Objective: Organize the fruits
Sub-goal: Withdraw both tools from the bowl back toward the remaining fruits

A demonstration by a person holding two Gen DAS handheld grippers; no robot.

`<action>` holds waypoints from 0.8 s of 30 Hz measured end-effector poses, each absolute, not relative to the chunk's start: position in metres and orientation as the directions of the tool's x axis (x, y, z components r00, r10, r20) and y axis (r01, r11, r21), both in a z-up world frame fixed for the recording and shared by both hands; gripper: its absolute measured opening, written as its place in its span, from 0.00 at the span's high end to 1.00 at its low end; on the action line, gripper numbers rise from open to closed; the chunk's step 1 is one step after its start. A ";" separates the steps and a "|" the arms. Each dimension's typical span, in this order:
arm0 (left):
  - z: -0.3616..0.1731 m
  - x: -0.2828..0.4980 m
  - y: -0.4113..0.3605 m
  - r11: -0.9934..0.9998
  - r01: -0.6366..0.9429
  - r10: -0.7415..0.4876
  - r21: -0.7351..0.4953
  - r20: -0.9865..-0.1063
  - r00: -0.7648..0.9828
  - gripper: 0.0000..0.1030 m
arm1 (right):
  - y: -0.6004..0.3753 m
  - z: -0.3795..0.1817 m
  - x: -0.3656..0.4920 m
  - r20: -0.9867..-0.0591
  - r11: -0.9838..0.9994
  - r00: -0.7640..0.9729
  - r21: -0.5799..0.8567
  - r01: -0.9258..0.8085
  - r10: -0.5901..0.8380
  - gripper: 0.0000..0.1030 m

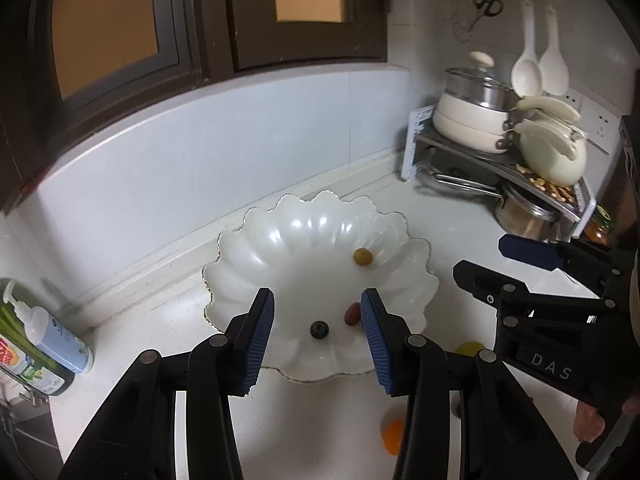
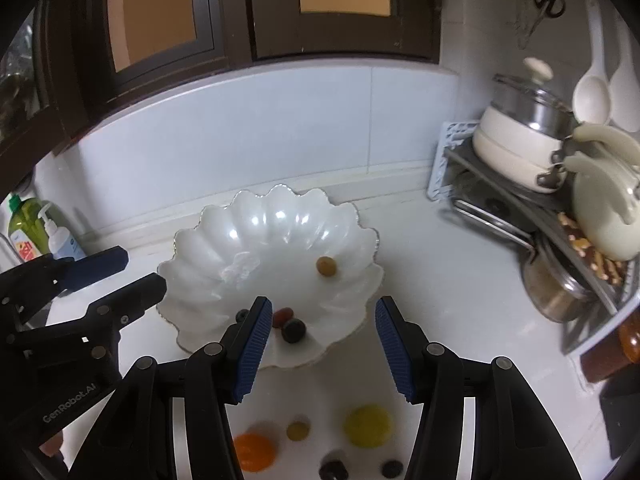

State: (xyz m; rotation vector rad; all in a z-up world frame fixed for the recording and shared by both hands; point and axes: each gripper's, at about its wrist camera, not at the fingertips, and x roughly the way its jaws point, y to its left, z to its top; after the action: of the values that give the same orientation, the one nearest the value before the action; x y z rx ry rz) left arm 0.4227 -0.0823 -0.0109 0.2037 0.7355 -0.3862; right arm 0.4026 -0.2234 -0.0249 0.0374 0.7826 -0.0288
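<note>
1. The left gripper point(image 1: 318, 338) stands open, with nothing between its ribbed blue pads; it hangs over the near rim of the bowl point(image 1: 256, 256).
2. Seen between its fingers, a dark round blueberry point(image 1: 319, 329) lies on the bowl's near floor, and a glossy reddish oval fruit point(image 1: 352, 314) lies just beside the right finger.
3. The right gripper point(image 2: 324, 350) is also open and empty, poised above the bowl's near edge; its black linkage arms carry the same ridged blue pads.
4. In the right wrist view a dark berry point(image 2: 294, 330) and the reddish fruit sit close together just past its left finger, with another small dark berry point(image 2: 242, 315) partly hidden behind that finger.
5. A tan, olive-like round fruit point(image 2: 326, 267) rests apart, farther in on the bowl's floor.
6. The bowl is white, pearly and glossy, with scalloped, shell-like flutes and a thin wavy rim.
7. On the smooth white counter point(image 2: 440, 280) nearer than the bowl lie an orange fruit point(image 2: 254, 452), a yellow round fruit point(image 2: 367, 426), a small tan one point(image 2: 298, 431) and two dark ones, all blurred.
</note>
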 end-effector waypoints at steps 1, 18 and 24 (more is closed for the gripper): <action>-0.010 0.418 -0.083 0.909 0.414 -0.273 0.048 -0.683 0.678 0.56 | -0.224 -0.023 0.399 -0.700 0.999 0.714 0.016 0.043 -0.019 0.47; -0.016 0.349 -0.088 0.883 0.468 -0.319 0.042 -0.677 0.663 0.55 | -0.228 -0.033 0.326 -0.696 0.997 0.717 0.018 0.072 -0.039 0.47; -0.028 0.331 -0.088 0.877 0.477 -0.311 0.061 -0.685 0.659 0.54 | -0.227 -0.047 0.306 -0.711 0.996 0.701 0.005 0.091 -0.060 0.47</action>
State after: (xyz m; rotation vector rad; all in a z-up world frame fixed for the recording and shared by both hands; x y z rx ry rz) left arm 0.3306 -0.0878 -0.0276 0.2447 0.7248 -0.4516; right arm 0.3057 -0.2272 -0.0469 0.0410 0.7901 -0.0839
